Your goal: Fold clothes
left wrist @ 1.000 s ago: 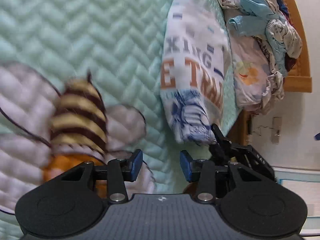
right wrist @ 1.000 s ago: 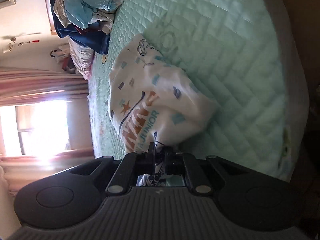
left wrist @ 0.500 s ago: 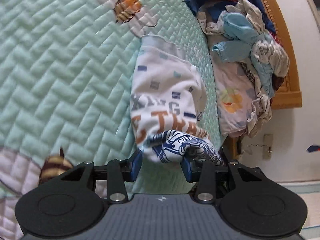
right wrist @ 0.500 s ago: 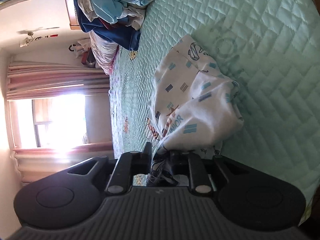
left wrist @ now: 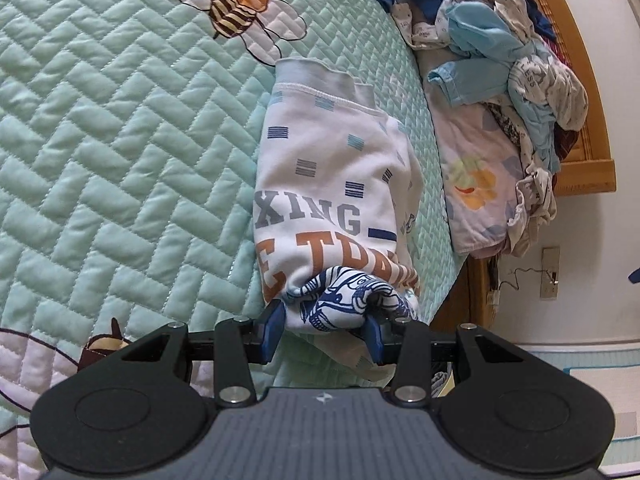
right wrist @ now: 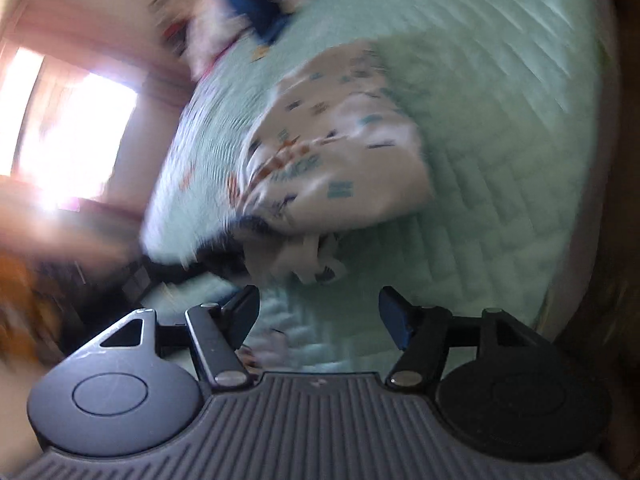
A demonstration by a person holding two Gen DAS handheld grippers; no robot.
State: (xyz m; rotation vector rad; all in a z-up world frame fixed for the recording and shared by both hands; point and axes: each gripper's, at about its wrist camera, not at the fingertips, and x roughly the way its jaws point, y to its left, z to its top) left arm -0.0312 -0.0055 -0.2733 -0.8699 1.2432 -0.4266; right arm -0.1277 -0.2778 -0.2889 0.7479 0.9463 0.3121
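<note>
Sweatshirt lies on the green quilt, its bunched near end clamped in the left gripper. Only that view shows the clothes pile sharply. Blur smears the right view, where the right gripper is opening, nothing between its jaws.

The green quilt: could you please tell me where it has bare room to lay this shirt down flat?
The quilt lies bare between the bee patch and the shirt held in the left claw. Beyond the shirt it is crowded: a clothes pile fills the headboard side.
</note>
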